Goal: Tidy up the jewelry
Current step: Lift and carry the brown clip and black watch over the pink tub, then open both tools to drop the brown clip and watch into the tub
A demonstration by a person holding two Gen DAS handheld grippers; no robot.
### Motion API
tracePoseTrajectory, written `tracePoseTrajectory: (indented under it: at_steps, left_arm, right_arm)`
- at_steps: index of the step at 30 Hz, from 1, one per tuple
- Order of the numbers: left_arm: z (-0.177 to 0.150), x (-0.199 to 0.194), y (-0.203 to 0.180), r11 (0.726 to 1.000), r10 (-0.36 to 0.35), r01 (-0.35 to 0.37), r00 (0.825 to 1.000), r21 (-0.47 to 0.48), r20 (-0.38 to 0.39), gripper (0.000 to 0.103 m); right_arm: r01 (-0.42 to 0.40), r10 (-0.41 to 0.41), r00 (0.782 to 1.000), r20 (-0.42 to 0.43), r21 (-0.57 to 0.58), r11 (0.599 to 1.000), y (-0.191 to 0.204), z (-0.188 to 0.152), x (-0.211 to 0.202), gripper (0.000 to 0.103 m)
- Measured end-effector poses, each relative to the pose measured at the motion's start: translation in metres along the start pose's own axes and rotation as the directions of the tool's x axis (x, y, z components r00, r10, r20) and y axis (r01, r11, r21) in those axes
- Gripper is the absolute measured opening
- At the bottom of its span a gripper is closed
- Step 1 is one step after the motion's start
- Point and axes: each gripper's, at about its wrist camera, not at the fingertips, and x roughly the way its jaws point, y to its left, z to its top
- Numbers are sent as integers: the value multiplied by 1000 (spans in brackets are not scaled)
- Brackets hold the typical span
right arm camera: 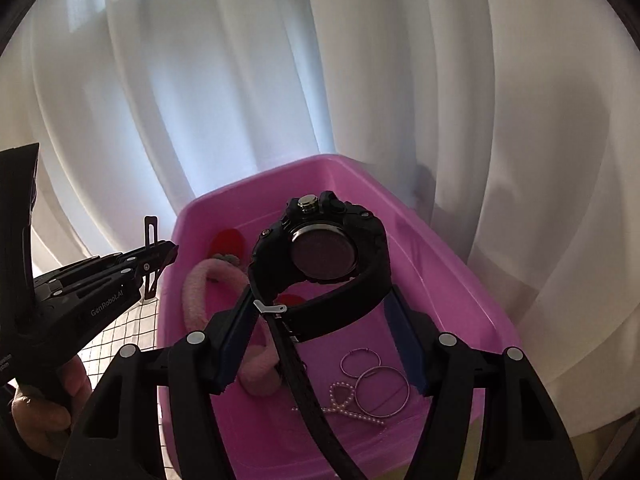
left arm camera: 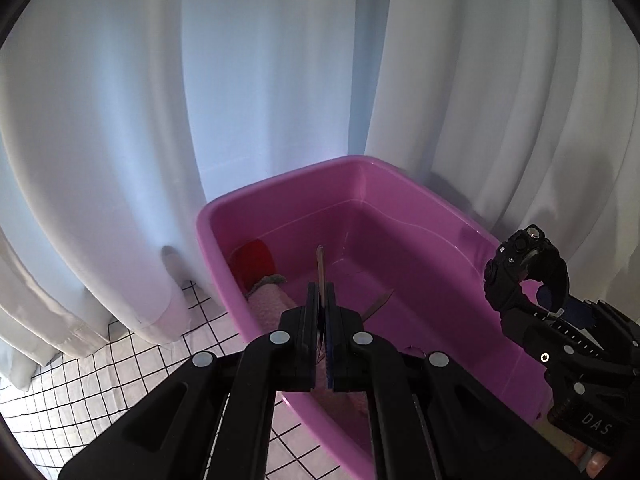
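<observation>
My left gripper [left arm camera: 320,296] is shut on a thin flat hair clip [left arm camera: 320,264] that sticks up between its pads, over the near left part of a pink plastic tub [left arm camera: 280,184]. The right wrist view shows that gripper [right arm camera: 160,256] and its clip [right arm camera: 151,236] beside the tub's left rim [right arm camera: 176,240]. My right gripper [right arm camera: 320,312] is shut on a black wristwatch [right arm camera: 324,248], gripping its looped strap above the tub. In the left wrist view, the watch [left arm camera: 524,264] hangs at the right. A pink fuzzy headband [right arm camera: 196,292], hoop earrings [right arm camera: 376,380] and a pearl bow clip [right arm camera: 344,400] lie in the tub.
White curtains [left arm camera: 260,80] hang close behind the tub. The tub stands on a white cloth with a black grid [left arm camera: 120,360]. A red item [left arm camera: 254,260] sits in the tub's far left corner, and another thin clip [left arm camera: 378,304] lies on its floor. A hand [right arm camera: 48,400] holds the left gripper's handle.
</observation>
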Motion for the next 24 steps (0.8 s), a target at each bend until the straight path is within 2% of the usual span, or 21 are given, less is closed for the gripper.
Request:
tracePoseTrajectory:
  at_steps: [8, 18, 19, 21, 22, 23, 24]
  left_arm:
    - [3, 35, -15, 999, 35, -35, 997, 12, -71, 4]
    - [5, 43, -13, 998, 69, -68, 992, 18, -105, 7]
    - [5, 43, -14, 998, 69, -68, 992, 18, -105, 12]
    - [6, 43, -14, 997, 77, -76, 992, 20, -101, 37]
    - [6, 41, -14, 996, 87, -86, 992, 19, -93, 63]
    - [7, 39, -13, 996, 91, -90, 993, 14, -78, 81]
    - [7, 35, -12, 996, 91, -91, 994, 11, -63, 84]
  right_arm:
    - [-16, 16, 999, -42, 19, 1000, -12, -2, 18, 62]
    - [-26, 28, 996, -81, 27, 999, -17, -5, 38, 62]
    - [-24, 27, 996, -87, 29, 999, -17, -4, 39, 62]
    - [-25, 29, 994, -101, 43, 999, -19, -3, 40, 62]
    - [-30, 35, 993, -110, 54, 998, -20, -3, 41, 63]
    - [-31, 39, 993, -115, 66, 997, -21, -3, 42, 63]
    - [-37, 45, 993, -110, 76, 996, -22, -2, 41, 65]
